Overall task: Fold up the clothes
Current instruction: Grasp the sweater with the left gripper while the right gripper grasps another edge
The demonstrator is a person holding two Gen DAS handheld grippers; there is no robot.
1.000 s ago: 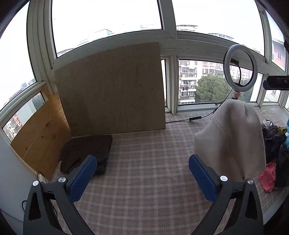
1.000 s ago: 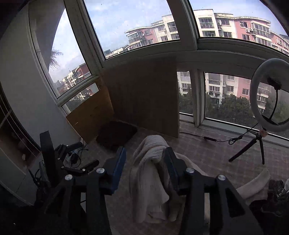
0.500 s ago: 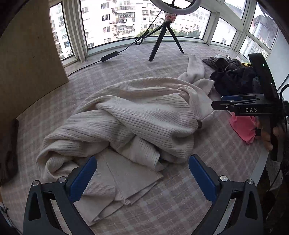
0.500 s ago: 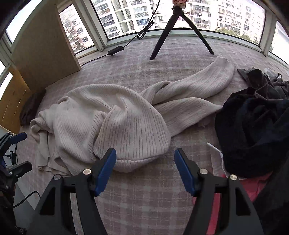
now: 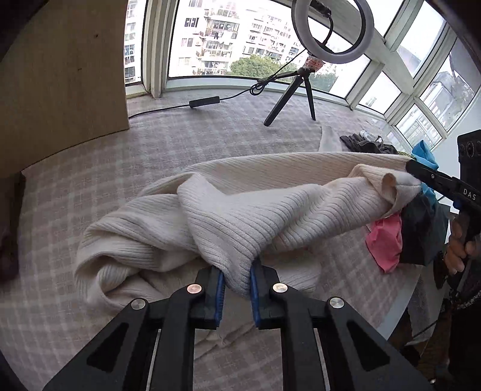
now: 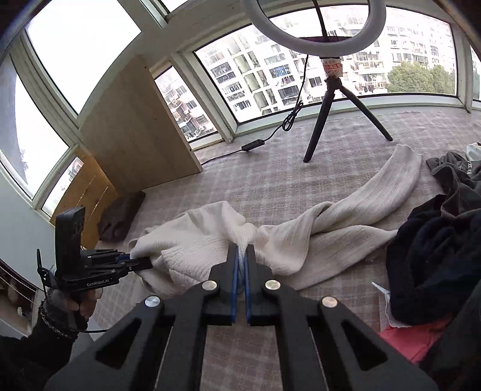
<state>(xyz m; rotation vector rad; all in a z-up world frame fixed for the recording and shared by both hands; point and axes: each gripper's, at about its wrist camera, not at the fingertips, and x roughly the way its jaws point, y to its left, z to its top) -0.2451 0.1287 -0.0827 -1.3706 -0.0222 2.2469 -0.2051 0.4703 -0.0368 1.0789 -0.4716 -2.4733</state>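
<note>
Sweater (image 5: 228,216) looks soft, bulky and floppy; your left claw (image 5: 236,285) and right claw (image 6: 242,267) both pinch bunched knit, so regrip flat edges.

Both wrist cameras look closely along their claws, sharing the sweater (image 5: 240,216) and ring light (image 6: 315,27).

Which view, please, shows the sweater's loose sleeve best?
The right wrist view: the sleeve lies full length beside the tripod. The left wrist view shows only its tip behind the lifted sweater.
</note>
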